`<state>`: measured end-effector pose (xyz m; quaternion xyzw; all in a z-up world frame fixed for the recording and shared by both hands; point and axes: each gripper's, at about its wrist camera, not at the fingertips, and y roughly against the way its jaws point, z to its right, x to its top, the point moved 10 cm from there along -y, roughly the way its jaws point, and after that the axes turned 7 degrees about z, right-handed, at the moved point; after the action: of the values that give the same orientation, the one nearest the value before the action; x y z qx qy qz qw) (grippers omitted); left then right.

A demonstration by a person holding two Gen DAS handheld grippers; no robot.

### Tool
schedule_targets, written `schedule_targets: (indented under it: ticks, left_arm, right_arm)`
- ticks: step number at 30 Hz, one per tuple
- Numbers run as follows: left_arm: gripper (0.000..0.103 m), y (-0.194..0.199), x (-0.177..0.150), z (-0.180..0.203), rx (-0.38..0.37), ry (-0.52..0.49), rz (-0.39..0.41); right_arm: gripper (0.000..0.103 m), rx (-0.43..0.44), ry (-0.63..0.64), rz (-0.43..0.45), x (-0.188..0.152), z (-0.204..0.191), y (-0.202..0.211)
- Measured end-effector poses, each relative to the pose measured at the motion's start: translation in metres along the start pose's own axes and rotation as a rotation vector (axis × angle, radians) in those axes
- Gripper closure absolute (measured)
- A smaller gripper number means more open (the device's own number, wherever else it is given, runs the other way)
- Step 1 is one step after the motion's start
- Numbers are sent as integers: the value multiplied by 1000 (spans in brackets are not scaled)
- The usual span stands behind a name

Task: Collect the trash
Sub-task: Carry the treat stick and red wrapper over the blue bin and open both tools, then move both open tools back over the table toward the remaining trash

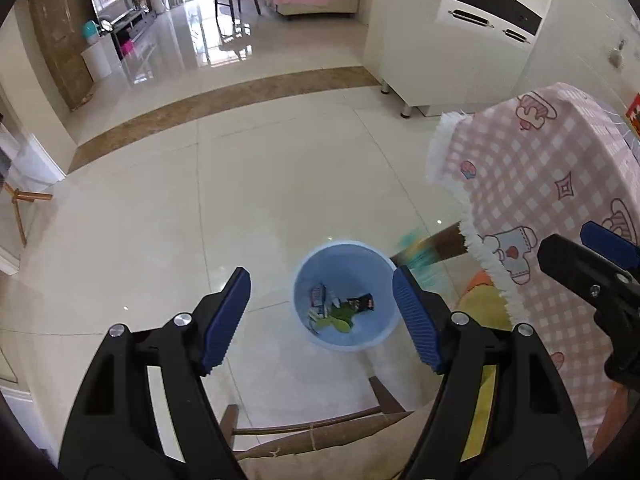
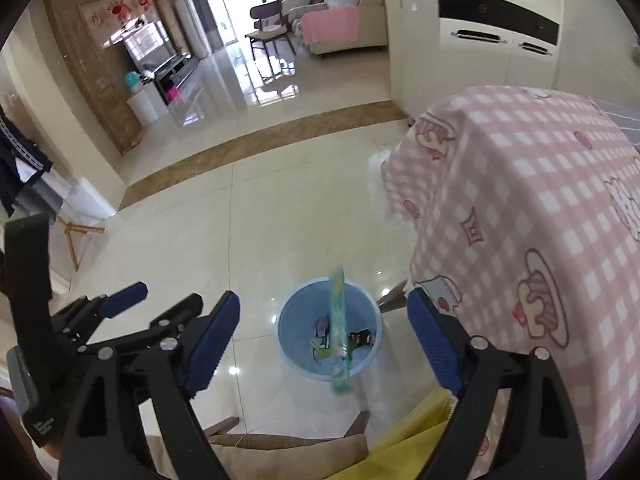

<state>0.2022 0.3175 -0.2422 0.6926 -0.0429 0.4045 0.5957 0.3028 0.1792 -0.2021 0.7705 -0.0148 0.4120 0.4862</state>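
Right wrist view: right tongs (image 2: 324, 344) gape empty, green wrapper (image 2: 338, 332) dropping toward the blue bin (image 2: 292, 344); left tongs (image 1: 322, 320) also apart. Best held centred over the rim.

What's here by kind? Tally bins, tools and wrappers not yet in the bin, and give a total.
Blue bin: 1
Tools: 2 (left tool, right tool), both open
Green wrapper, blurred, above the bin: 1
Total: 4
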Motion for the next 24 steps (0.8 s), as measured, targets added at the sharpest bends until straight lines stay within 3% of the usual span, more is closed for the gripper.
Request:
schedule_targets:
  ticks: [15,20,24]
  left_arm:
    - [30,20,8,31,-63,-50,32]
    - [30,42,18,53,-104,-93,78]
    - [30,64,27,83,-193,-125,112]
  right_arm:
    - [19,-1,-51,29,-10,16,35]
    - [19,-2,-69,97,-3,28,70]
    - [19,-17,-94,172,4,43,104]
